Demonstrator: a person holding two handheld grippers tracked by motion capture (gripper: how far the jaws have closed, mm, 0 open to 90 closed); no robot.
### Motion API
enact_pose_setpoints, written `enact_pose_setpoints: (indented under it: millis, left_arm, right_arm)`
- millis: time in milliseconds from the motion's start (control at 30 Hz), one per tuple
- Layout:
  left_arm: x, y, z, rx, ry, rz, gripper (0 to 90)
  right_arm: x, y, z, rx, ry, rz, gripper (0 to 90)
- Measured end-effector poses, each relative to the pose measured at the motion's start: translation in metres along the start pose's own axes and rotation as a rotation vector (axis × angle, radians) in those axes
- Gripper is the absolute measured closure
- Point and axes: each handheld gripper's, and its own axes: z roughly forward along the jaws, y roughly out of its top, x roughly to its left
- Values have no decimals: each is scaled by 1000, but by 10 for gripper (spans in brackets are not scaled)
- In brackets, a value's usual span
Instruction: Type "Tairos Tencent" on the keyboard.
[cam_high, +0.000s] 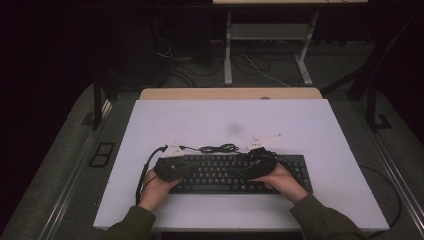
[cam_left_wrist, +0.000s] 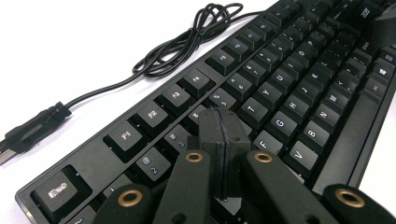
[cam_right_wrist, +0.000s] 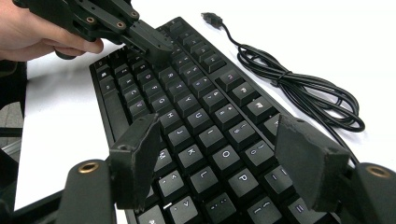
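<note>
A black keyboard (cam_high: 240, 172) lies lengthwise across the table's near edge. The left gripper (cam_left_wrist: 219, 126), jaws pressed together, touches keys at its left end; the right gripper (cam_right_wrist: 219, 154), jaws spread, hovers above its right half.

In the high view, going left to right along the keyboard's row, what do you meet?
Person's left hand → left gripper, jaws shut on nothing, over the keyboard's left end → bare middle keys of the keyboard → right gripper, jaws open → right hand → keyboard's right end, uncovered.
</note>
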Motion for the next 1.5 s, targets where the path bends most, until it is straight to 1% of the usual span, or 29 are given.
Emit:
enact_pose_setpoints:
  millis: [33,133,367,400,433,467,567,600,733,933,1033,1267,1300,1367,1433,1467,1500]
  left_arm:
    - [-1,0,0,-5,1,-5,887]
    - [-1,0,0,2,0,8,887]
    - [0,0,1,6,1,9,887]
    - [-1,0,2,10,2,5,887]
    - [-1,-1,2,15,2,8,887]
    - [-1,-1,3,12,-1,3,887]
    - [-1,-1,2,15,-1,9,887]
    - [-2,-1,3,5,-1,-2,887]
    - [-1,0,1,1,-9,2,887]
    - [-1,1,-2,-13,-14,-13,883]
    - [-2,1,-4,-26,-18,-18,863]
    - [-5,0,-9,-27,-34,-23,791]
    - [-5,0,-9,-34,-35,-24,780]
    - [-6,0,-11,-35,-41,-23,747]
    - [-8,0,-11,-37,-42,-27,710]
    - [-8,-1,-12,-33,-43,-21,692]
    - [-8,-1,-12,-33,-44,-20,677]
  right_arm:
    - [0,0,0,-1,0,0,307]
    - [0,0,0,-1,-3,-2,307]
    - [0,0,0,2,-5,-5,307]
    - [0,0,0,2,-6,-5,307]
    - [0,0,0,2,-6,-5,307]
    - [0,0,0,1,-6,-6,308]
    - [0,0,0,1,-6,-5,308]
    - [0,0,-1,1,-6,-6,308]
    - [0,0,-1,0,-5,-6,307]
    - [-1,0,-2,-7,-8,-3,307]
    - [-1,1,-2,-5,-6,-3,308]
    - [-3,6,0,-5,-8,-5,308]
    - [-2,7,1,-7,-4,-1,308]
    - [-3,8,2,-12,0,3,307]
    - [-3,10,3,-5,0,3,302]
    - [-3,11,4,1,3,-4,295]
    - [-2,12,4,3,6,1,287]
